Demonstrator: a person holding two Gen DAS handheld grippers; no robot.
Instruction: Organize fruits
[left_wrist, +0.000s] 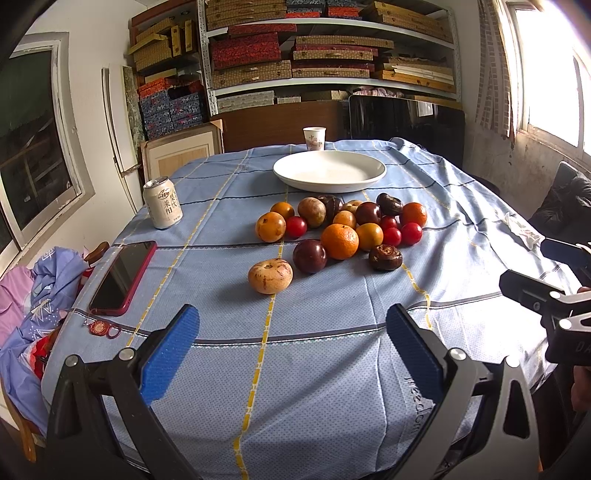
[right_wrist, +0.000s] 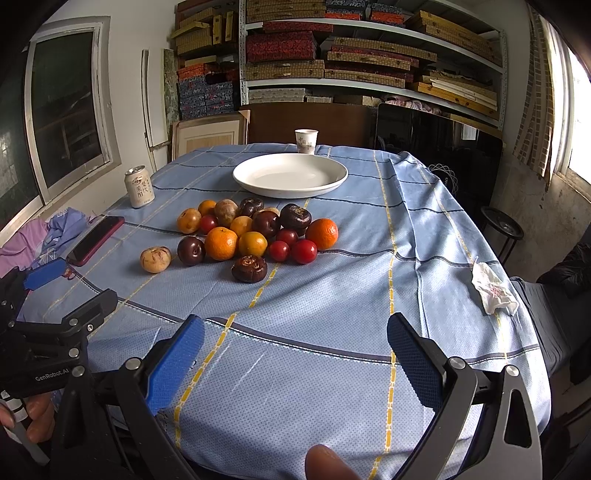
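On checked cloth (left_wrist: 221, 280): round glossy fruits (left_wrist: 340, 229); both grippers (left_wrist: 291, 325) (right_wrist: 295, 332) wide open, empty.

A pale blue cloth (left_wrist: 221, 266) with yellow and dark grid stripes covers the worktop. White plate (left_wrist: 330, 171), red-cased phone (left_wrist: 123, 277), orange mandarins (left_wrist: 340, 242), red tomatoes (left_wrist: 411, 233), blue-padded tongs (left_wrist: 293, 328).

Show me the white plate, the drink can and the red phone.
white plate (left_wrist: 288, 176): left wrist view, near left rim.
drink can (left_wrist: 163, 203): left wrist view, middle of label.
red phone (right_wrist: 94, 240): right wrist view, dark screen.
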